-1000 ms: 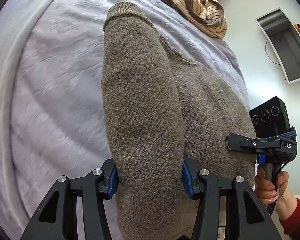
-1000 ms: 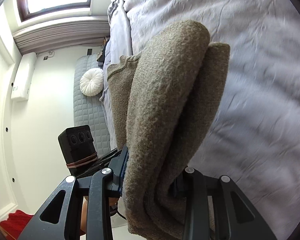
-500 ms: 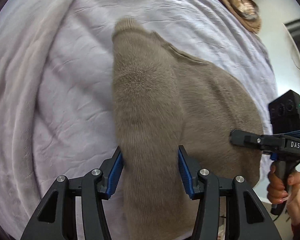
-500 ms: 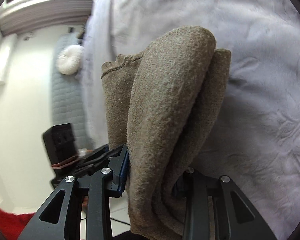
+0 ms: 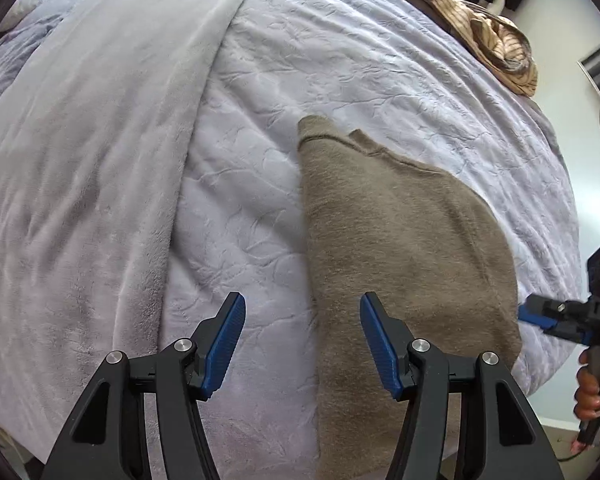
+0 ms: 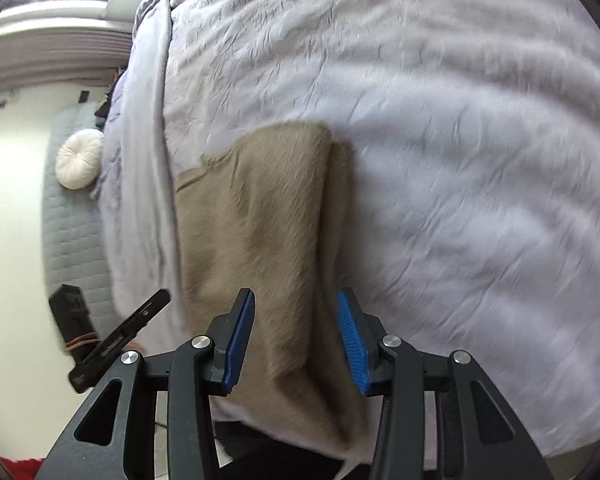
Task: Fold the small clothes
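The sweater [image 5: 400, 240] lies flat on the bed [image 5: 260, 160], folded lengthwise. Its long axis runs away from both cameras, the collar end far, the hem end near at the bed's edge. In the left view its straight folded edge faces left and the collar notch sits at the far top. In the right view a doubled fold runs along its right side [image 6: 332, 220].

The left tool [image 5: 302, 342] is released, jaws wide apart, hovering over the bedspread with only its right finger above the sweater's left edge. The right tool [image 6: 296, 336] is also released, jaws spread over the sweater's near end, cloth visible between the blue pads but not pinched; this view is motion-blurred.

Half a second ago both tools were clenched on the sweater, holding it bunched and raised close to the lenses. Now the sweater is down and spread, and both tools have let go and pulled back.

A striped garment [image 5: 496, 40] lies at the bed's far corner; a round white cushion [image 6: 80, 160] sits beside the bed.
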The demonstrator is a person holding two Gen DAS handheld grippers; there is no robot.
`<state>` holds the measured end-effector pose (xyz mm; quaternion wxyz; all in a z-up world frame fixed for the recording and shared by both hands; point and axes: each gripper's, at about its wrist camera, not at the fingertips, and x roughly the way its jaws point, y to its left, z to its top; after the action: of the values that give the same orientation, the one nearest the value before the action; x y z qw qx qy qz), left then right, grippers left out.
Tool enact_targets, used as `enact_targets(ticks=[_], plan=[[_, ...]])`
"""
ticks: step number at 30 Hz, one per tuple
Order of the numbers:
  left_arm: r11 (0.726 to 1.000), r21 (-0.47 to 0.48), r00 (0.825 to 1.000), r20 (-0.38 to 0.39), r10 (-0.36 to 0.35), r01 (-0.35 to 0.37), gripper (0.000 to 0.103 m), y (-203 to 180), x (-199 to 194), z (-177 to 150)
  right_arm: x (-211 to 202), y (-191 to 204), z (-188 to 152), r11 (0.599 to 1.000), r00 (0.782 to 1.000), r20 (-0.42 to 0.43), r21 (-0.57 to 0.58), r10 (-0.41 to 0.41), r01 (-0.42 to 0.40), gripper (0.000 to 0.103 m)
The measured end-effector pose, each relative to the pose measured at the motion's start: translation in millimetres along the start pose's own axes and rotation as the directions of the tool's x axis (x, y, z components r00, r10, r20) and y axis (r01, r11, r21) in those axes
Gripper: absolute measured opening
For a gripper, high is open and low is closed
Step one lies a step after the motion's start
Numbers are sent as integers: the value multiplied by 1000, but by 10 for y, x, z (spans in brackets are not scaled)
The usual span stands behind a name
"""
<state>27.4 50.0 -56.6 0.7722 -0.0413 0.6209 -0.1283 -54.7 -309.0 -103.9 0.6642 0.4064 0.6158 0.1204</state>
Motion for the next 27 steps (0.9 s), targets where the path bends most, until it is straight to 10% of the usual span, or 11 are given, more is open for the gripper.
enact_targets(ticks=[4, 8, 21, 27], plan=[[999, 32, 999, -10, 43, -43, 61, -171, 123, -43, 244, 10, -106, 999, 998, -36, -10, -42, 42, 12], [992, 49, 992, -43, 121, -119, 61, -185, 385, -149, 461, 111, -142, 919, 939, 10, -198, -345, 340, 10], [990, 78, 991, -52, 120, -116, 61, -341, 257, -382, 217, 518, -496, 906, 947, 90, -275, -308, 321, 10], [991, 69, 992, -49, 117, -113, 62, -340, 385, -501, 745, 386, -582, 834, 889, 55, -325, -454, 446, 3]])
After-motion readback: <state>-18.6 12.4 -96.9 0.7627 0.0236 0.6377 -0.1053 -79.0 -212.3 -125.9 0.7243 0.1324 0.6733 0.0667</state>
